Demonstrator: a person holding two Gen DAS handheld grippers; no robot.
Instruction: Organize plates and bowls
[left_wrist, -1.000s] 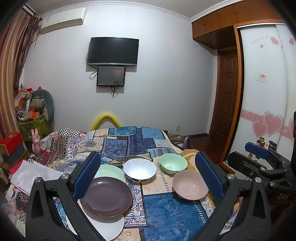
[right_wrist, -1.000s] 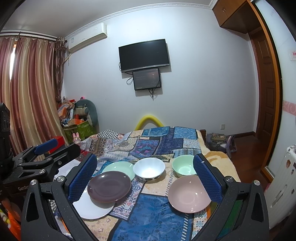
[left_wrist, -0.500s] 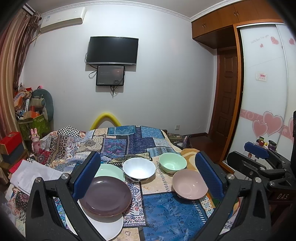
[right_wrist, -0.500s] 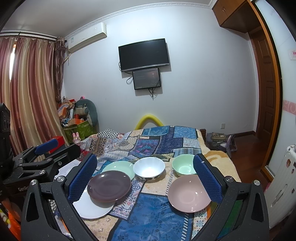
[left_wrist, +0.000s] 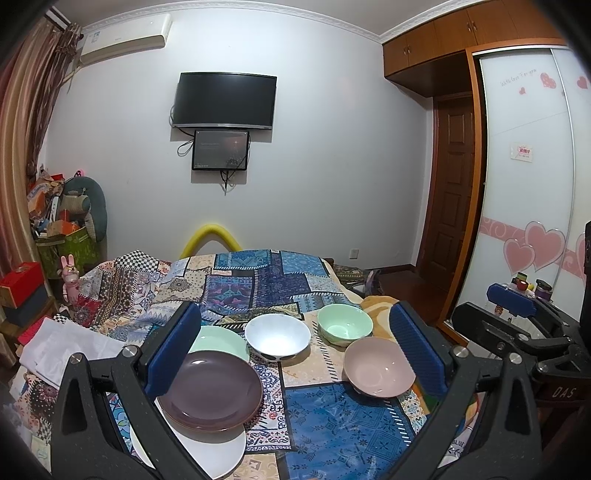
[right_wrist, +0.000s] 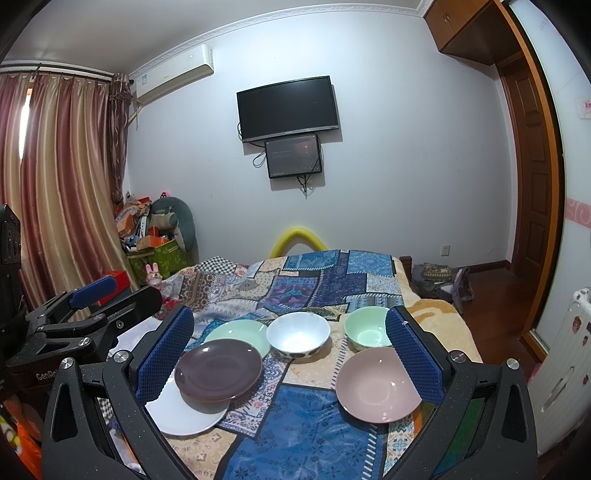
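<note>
L gripper (left_wrist: 295, 347) & R gripper (right_wrist: 291, 347) both wide apart, empty, purple plate (left_wrist: 210, 391) near left, pink bowl (left_wrist: 378, 365) near right.

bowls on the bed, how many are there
3. The white bowl sits in the middle at the back, the green bowl to its right, and the pink bowl nearest on the right. Nothing suggests hidden ones.

The right gripper (right_wrist: 290, 349), fingers spread, frames 3 bowls and 3 plates on the patchwork cloth (right_wrist: 295, 435).
</note>
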